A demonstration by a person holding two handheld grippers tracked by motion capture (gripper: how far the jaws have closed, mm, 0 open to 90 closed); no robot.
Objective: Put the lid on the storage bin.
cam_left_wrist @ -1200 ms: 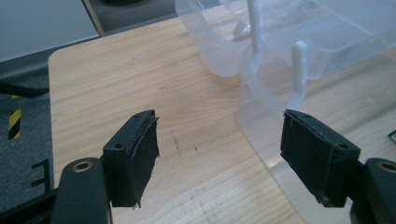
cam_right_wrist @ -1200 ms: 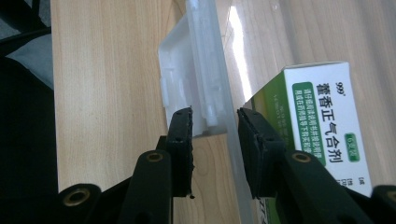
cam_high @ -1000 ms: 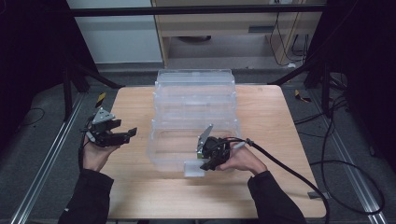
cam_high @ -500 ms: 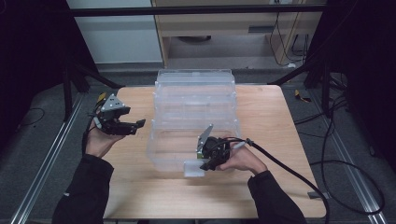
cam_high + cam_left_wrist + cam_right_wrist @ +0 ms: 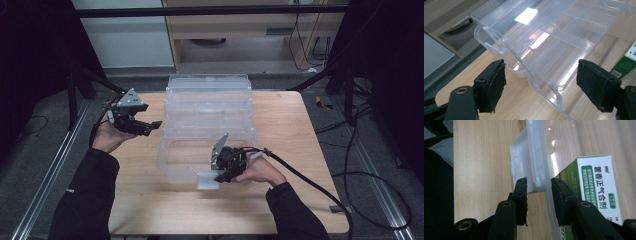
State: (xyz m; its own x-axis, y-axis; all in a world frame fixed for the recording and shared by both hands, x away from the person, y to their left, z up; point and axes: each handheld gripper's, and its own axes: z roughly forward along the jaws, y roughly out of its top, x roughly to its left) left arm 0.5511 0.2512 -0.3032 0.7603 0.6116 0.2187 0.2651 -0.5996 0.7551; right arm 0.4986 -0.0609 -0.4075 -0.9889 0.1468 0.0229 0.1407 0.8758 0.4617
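The clear plastic compartment box (image 5: 207, 122) lies mid-tabletop (image 5: 300, 140). The right hand-held gripper (image 5: 220, 176) clamps its white front latch (image 5: 530, 167) at the near edge. The left hand-held gripper (image 5: 150, 127) hovers released left of it.

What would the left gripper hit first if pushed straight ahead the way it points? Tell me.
Most likely the clear plastic compartment box: its near corner edge lies directly ahead of the open left gripper, above the light wooden table. Depth is uncertain.

Glossy clear plastic box (image 5: 207, 117) (wood table (image 5: 300, 150))
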